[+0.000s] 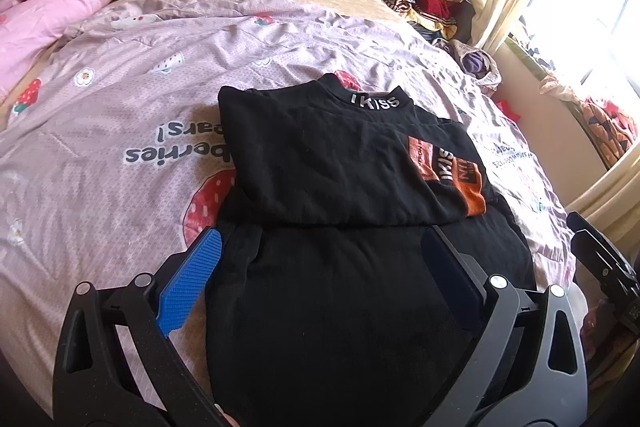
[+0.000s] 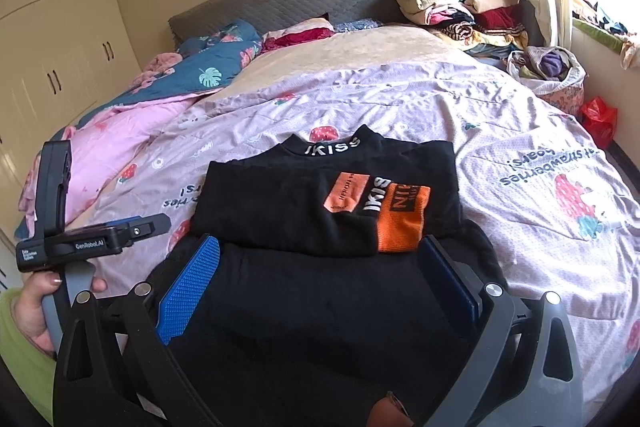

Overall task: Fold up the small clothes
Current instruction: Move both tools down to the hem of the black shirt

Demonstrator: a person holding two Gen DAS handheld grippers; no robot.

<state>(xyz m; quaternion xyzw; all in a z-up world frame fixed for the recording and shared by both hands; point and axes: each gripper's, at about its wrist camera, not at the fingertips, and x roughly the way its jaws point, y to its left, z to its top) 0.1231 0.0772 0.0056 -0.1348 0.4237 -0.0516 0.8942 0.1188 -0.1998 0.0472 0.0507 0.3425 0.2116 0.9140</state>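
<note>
- Black top [image 1: 340,163]: lying flat on the strawberry-print quilt [image 1: 120,115] at the near end of the bed, collar pointing away; its sides are sitting folded in, probably narrowing it for a final lengthwise fold.
- Lower half of the garment [image 2: 320,307]: spreading toward the cameras, lying unfolded beneath both tools.
- Left gripper [image 1: 320,275]: hovering released over the hem area, jaws spread wide, gripping nothing.
- Right gripper [image 2: 320,283]: likewise hanging open above the hem, empty; seemingly lining up to pinch the bottom edge.
- Hand [image 2: 36,311]: holding the left tool's handle.
- Folded clothes pile [image 2: 460,7]: resting by the headboard, likely finished items.
</note>
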